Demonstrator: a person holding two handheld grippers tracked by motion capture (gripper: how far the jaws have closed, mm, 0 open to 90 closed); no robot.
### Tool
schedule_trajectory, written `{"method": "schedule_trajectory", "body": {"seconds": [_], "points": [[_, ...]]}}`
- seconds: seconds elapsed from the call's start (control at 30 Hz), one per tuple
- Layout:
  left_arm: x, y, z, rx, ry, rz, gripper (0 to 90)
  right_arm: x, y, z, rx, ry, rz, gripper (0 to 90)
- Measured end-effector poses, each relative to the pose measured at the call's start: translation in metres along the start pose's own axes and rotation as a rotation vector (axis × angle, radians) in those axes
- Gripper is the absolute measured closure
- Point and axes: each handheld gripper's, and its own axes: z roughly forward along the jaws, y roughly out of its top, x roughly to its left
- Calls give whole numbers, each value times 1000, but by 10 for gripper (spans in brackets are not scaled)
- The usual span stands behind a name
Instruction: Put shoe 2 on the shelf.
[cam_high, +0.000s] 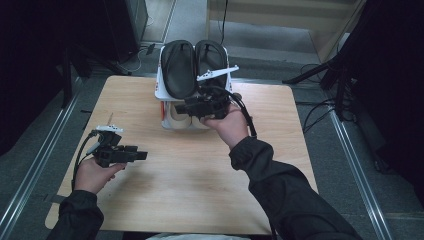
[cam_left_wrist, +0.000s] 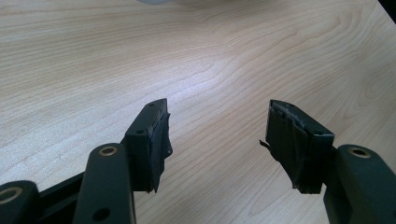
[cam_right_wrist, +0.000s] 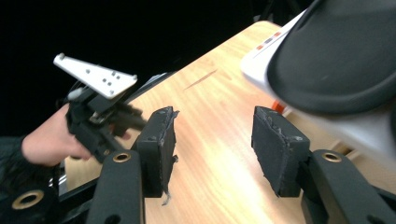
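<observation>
Black sandals (cam_high: 192, 65) lie atop the white rack (cam_high: 161, 85); right gripper (cam_high: 187, 107) approaches, jaws wide and empty; next, close on one. Left gripper (cam_high: 142, 155) idles, open, empty.

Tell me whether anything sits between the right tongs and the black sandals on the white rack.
Nothing visible blocks them. The right tongs stand open and empty just in front of the white rack, below the black sandals on top. In the right gripper view, only bare wooden table shows between the jaws.

Black sandals (cam_high: 194, 66) on a white rack (cam_high: 161, 82), a light wood-grain table (cam_high: 190, 180), black hand-held grippers.
</observation>
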Motion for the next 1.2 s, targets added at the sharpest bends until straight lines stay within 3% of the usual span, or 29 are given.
{"method": "schedule_trajectory", "body": {"seconds": [0.3,0.53,0.93,1.2], "points": [[0,0,1,-2,0,2,400,5,-29,5,8,36,-51,500],[-1,0,0,1,-2,4,399,4,-53,12,31,69,-61,506],[-3,0,1,-2,-11,14,395,-4,-87,19,63,76,-69,508],[-7,0,2,-7,-15,21,395,-10,-106,16,54,70,-73,507]]}}
